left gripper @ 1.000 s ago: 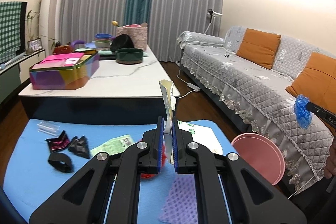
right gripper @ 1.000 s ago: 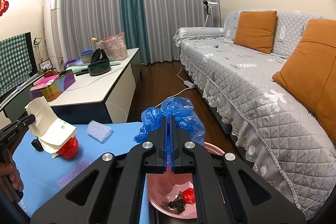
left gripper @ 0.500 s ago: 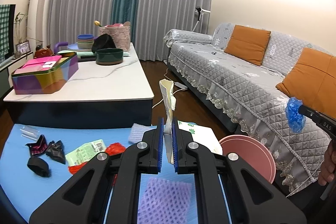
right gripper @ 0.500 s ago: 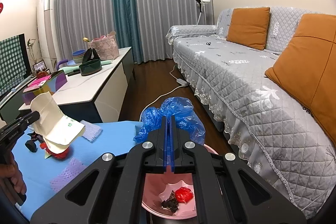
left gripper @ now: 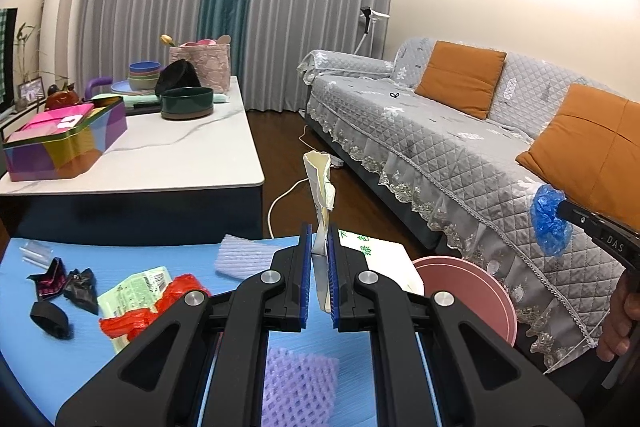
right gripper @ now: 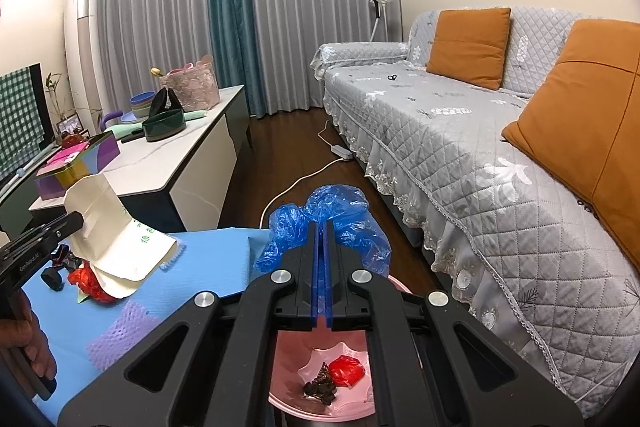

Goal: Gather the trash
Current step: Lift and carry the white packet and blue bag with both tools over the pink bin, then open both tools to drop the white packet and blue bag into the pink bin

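My left gripper (left gripper: 319, 247) is shut on a crumpled cream paper bag (left gripper: 320, 187), held upright above the blue mat (left gripper: 48, 355); the bag also shows in the right wrist view (right gripper: 116, 239). My right gripper (right gripper: 321, 239) is shut on a blue plastic bag (right gripper: 340, 211) and holds it over the pink trash bin (right gripper: 352, 403), which has a red wrapper and dark scraps inside. The blue bag (left gripper: 548, 223) and the bin (left gripper: 472, 291) also show in the left wrist view, right of the mat.
On the mat lie a red wrapper (left gripper: 168, 303), a green packet (left gripper: 136, 283), black scraps (left gripper: 64, 287), and purple foam nets (left gripper: 296, 387). A white coffee table (left gripper: 160, 155) stands behind, a grey sofa (left gripper: 460, 147) to the right. A white cable (right gripper: 304, 179) crosses the floor.
Both grippers have drifted a little with their loads. The blue bag now hangs more directly over the bin, and the paper bag has moved slightly toward the bin side.
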